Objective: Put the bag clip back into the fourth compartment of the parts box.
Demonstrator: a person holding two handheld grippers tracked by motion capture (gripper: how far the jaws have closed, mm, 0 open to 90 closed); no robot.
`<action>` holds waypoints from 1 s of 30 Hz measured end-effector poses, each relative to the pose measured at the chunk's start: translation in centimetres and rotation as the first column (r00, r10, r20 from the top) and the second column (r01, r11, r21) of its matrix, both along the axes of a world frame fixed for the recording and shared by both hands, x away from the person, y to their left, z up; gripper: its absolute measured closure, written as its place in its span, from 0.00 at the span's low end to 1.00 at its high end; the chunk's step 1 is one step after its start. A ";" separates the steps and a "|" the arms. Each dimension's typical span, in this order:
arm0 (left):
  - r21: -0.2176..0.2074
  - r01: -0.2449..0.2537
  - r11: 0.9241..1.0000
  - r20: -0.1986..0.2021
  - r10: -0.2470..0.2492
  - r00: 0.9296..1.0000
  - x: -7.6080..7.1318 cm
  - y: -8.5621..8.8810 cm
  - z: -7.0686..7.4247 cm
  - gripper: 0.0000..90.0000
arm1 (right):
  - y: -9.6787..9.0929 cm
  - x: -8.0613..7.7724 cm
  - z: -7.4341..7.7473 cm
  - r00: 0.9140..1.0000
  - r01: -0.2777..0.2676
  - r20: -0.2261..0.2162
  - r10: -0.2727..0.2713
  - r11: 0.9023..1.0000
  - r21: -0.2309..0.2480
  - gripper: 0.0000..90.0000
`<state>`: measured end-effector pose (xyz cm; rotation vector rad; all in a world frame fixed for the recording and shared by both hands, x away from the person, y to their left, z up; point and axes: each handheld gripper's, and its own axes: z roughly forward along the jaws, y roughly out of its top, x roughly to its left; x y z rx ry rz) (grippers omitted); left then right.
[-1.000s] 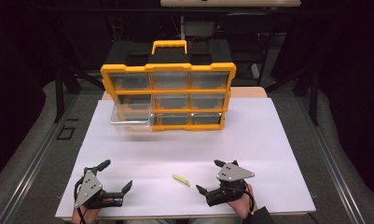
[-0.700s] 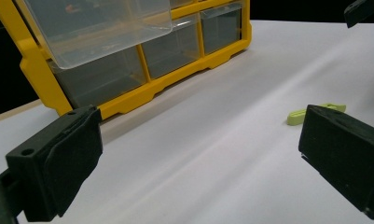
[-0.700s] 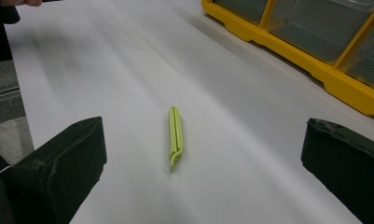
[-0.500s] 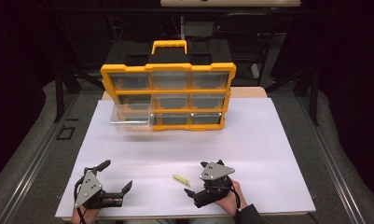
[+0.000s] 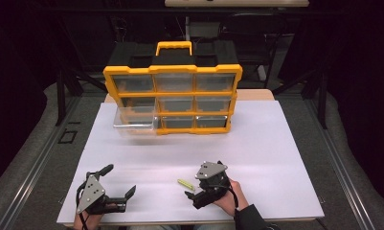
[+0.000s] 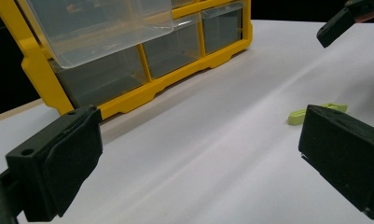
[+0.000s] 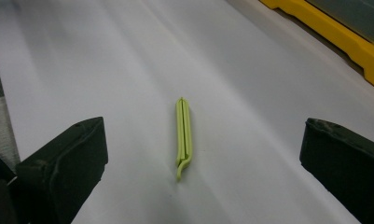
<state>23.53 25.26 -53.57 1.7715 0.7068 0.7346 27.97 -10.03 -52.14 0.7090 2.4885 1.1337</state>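
A small lime-green clip (image 5: 185,183) lies flat on the white table top (image 5: 276,158) near the front. My right gripper (image 5: 193,187) is open just right of it, pointing left at it. In the right gripper view the clip (image 7: 183,135) lies lengthwise on the sheet between and a little ahead of the wide-apart jaws of the right gripper (image 7: 198,172). My left gripper (image 5: 118,180) rests open at the front left with nothing between its fingers. In the left gripper view the clip (image 6: 317,112) shows beyond the right jaw of the left gripper (image 6: 201,163).
A yellow organizer (image 5: 173,98) with clear drawers stands upright at the back of the sheet. Its bottom-left drawer (image 5: 134,122) is pulled out over the table. The table's front edge runs just below both hands.
My right gripper has slid left across the front of the table, closing in on the green clip. The left gripper and the clip have stayed where they were.
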 end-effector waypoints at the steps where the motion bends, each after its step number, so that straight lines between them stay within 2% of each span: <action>1: 0.001 0.000 1.000 0.000 0.000 1.000 0.0 0.0 0.0 0.00 | 0.1 0.1 0.1 1.000 0.003 -0.006 -0.003 1.000 -0.010 0.01; 12: 0.003 0.005 1.000 -0.001 -0.005 1.000 0.0 -0.1 0.0 0.00 | 1.1 0.7 -0.2 0.999 -0.017 -0.035 0.015 0.998 -0.065 0.02; 18: 0.005 0.005 1.000 -0.001 -0.005 1.000 0.0 -0.1 0.0 0.00 | 1.7 1.0 -0.4 0.999 -0.026 -0.049 0.022 0.997 -0.079 0.03; 26: 0.007 0.004 1.000 -0.002 -0.004 1.000 0.0 0.0 0.0 0.00 | 2.5 1.4 -0.4 0.997 -0.034 -0.076 0.025 0.991 -0.128 0.15; 30: 0.006 0.005 1.000 -0.003 -0.005 1.000 0.0 0.0 0.0 0.00 | 2.7 1.5 -0.4 0.996 -0.031 -0.088 0.018 0.989 -0.145 0.18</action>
